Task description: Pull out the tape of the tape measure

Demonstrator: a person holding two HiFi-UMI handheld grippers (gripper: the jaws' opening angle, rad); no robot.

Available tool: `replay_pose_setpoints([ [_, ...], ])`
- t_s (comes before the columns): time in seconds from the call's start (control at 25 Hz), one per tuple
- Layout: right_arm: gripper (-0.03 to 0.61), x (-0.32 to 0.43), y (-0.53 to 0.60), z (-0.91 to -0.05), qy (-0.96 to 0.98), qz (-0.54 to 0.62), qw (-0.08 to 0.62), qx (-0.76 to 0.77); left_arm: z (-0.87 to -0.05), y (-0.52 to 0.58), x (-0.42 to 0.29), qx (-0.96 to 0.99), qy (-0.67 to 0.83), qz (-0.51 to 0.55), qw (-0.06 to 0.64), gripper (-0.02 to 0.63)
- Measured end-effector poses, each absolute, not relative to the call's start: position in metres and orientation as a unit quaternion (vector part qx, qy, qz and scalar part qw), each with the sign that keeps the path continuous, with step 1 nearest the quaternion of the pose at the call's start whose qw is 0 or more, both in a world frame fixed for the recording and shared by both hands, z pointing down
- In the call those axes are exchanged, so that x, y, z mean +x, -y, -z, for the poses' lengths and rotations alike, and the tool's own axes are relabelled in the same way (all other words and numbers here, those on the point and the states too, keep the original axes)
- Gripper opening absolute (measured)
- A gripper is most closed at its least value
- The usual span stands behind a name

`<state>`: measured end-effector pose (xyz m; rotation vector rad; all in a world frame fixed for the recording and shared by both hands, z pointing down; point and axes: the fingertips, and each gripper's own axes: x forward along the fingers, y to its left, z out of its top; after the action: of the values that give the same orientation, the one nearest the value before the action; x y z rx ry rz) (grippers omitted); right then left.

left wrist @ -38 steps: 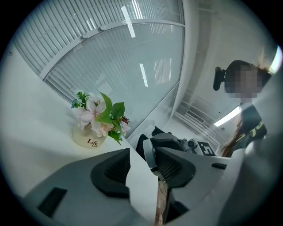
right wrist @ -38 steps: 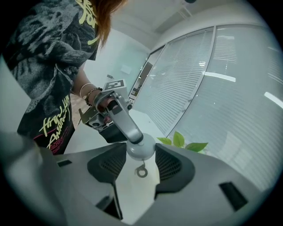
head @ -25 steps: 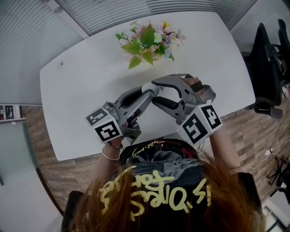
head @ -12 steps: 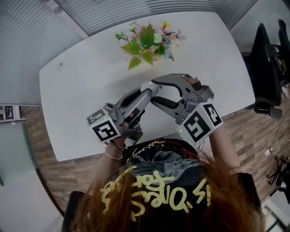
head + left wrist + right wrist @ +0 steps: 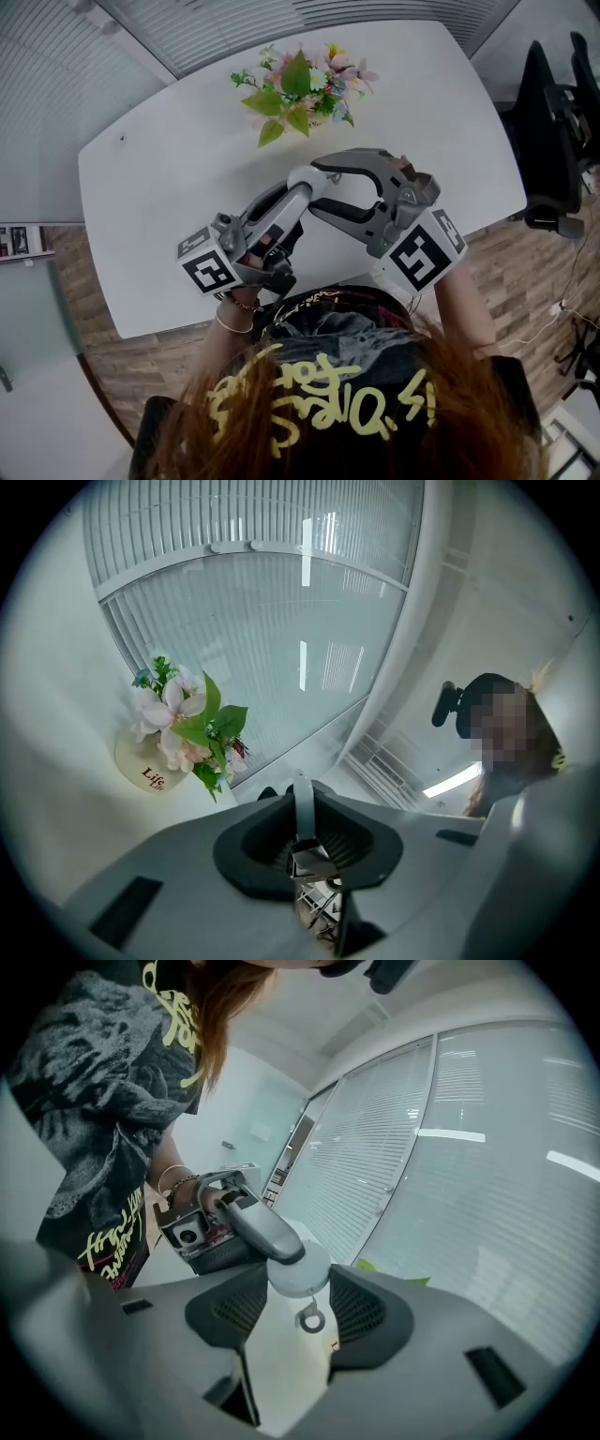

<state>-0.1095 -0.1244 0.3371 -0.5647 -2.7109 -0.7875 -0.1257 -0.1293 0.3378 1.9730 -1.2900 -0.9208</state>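
Observation:
Both grippers meet above the white table (image 5: pixel 159 178), tips together. A round white tape measure case (image 5: pixel 298 1277) with a small metal ring (image 5: pixel 309 1319) sits between the pads of my right gripper (image 5: pixel 298 1309), which is shut on it. In the head view the case (image 5: pixel 301 178) shows as a pale knob where the tips join. My left gripper (image 5: pixel 309 847) has just been closing and now pinches the tape's end: a narrow white strip (image 5: pixel 303 803) with a metal hook (image 5: pixel 310 859) lies between its pads. The right gripper view shows a left finger (image 5: pixel 265 1230) reaching the case.
A pot of pink flowers and green leaves (image 5: pixel 298 86) stands at the far side of the table, beyond the grippers. A black office chair (image 5: pixel 548 141) is off the table's right end. Glass walls with blinds surround the room.
Both hands stay almost in place above the table. The left gripper's marker cube has rolled slightly and its jaws have drawn in on the tape's end.

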Motion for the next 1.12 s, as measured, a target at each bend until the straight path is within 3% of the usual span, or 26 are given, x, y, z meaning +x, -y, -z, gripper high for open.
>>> replay_pose_setpoints([
  [0.68, 0.212, -0.111, 0.130, -0.332, 0.925, 0.303, 0.165, -0.157, -0.328, 0.131, -0.129, 0.757, 0.544, 0.291, 0.217, 0.066],
  [1.12, 0.213, -0.106, 0.125, -0.329, 0.931, 0.293, 0.162, -0.148, -0.325, 0.127, -0.125, 0.763, 0.519, 0.303, 0.238, 0.054],
])
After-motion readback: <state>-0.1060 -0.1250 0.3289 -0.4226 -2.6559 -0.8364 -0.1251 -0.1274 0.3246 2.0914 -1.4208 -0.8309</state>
